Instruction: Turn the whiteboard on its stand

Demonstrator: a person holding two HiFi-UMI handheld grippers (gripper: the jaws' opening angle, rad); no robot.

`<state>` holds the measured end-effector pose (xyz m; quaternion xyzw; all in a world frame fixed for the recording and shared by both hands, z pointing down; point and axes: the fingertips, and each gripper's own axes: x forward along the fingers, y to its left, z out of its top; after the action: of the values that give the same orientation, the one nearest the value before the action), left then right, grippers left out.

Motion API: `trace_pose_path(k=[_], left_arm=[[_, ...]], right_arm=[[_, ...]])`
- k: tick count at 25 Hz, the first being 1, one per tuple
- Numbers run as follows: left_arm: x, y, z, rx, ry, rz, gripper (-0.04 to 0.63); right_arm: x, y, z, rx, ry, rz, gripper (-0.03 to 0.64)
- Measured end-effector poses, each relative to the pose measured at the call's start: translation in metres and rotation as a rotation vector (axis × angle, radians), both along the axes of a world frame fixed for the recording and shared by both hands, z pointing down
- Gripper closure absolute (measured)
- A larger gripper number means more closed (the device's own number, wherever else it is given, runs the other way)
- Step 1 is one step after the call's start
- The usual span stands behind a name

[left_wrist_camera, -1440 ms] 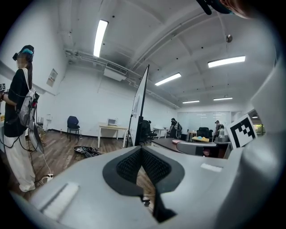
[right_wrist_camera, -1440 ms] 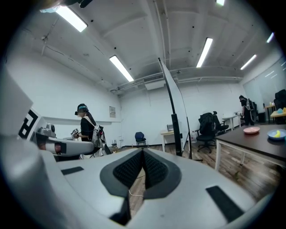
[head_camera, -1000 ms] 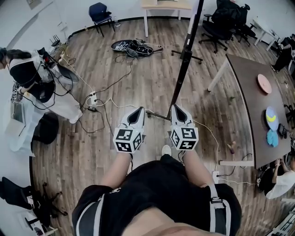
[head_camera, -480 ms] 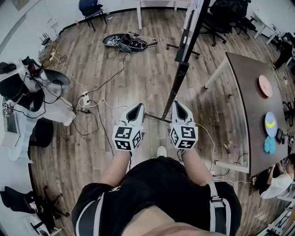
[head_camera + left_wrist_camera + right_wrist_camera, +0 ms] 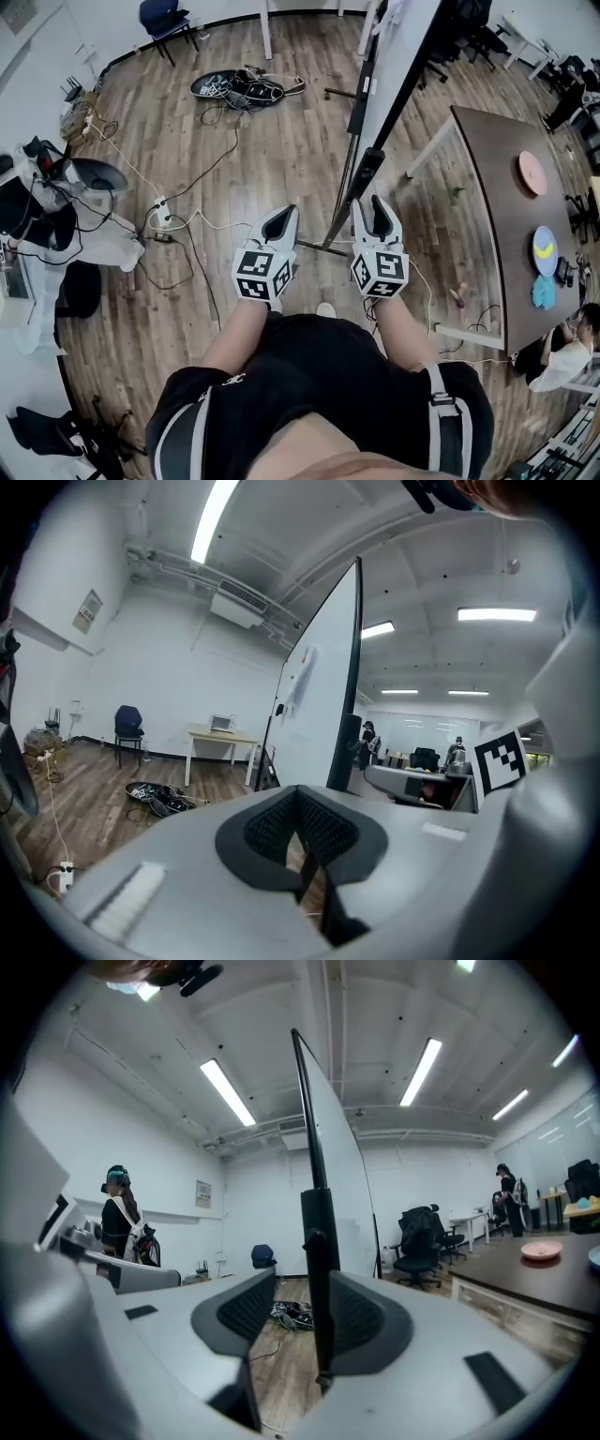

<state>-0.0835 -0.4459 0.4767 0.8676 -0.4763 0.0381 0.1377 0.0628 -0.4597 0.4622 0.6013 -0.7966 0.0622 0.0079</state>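
Note:
The whiteboard stands edge-on on its black stand, running from the top of the head view down to just beyond my grippers. My right gripper is open, its jaws having just been opening. In the right gripper view the board's black end frame lines up with the gap of the right gripper, and the pads do not press on it. My left gripper is shut and empty, left of the stand's foot. The left gripper view shows the whiteboard ahead, beyond the left gripper.
A dark table with a pink plate and a blue plate stands to the right. Cables and a power strip lie on the wooden floor at left, a dark heap further back. Office chairs stand at the far right.
Both grippers have come forward to the near end of the whiteboard, which now looms closer. The right gripper's jaws have gone from shut to apart; the left stays shut.

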Motion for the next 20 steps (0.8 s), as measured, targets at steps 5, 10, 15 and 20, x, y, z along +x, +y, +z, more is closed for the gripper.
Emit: trace_pose_path(k=[5,10,15,20], left_arm=[[-0.014,-0.015,-0.010,0.029,-0.012,0.065,0.586],[-0.031,-0.016,-0.007,0.021,0.002,0.066,0.586],[-0.043,-0.011,-0.001,0.018,-0.002,0.076,0.586],[-0.050,-0.013,0.000,0.009,0.003,0.073,0.586]], right_arm=[[-0.006,-0.019,0.019,-0.051,0.008,0.094,0.408],[0.002,-0.052,0.026,-0.069,0.042,0.206,0.385],[0.012,-0.071,0.040,-0.120,0.061,0.300,0.385],[0.017,-0.093,0.046,-0.162,0.065,0.334,0.387]])
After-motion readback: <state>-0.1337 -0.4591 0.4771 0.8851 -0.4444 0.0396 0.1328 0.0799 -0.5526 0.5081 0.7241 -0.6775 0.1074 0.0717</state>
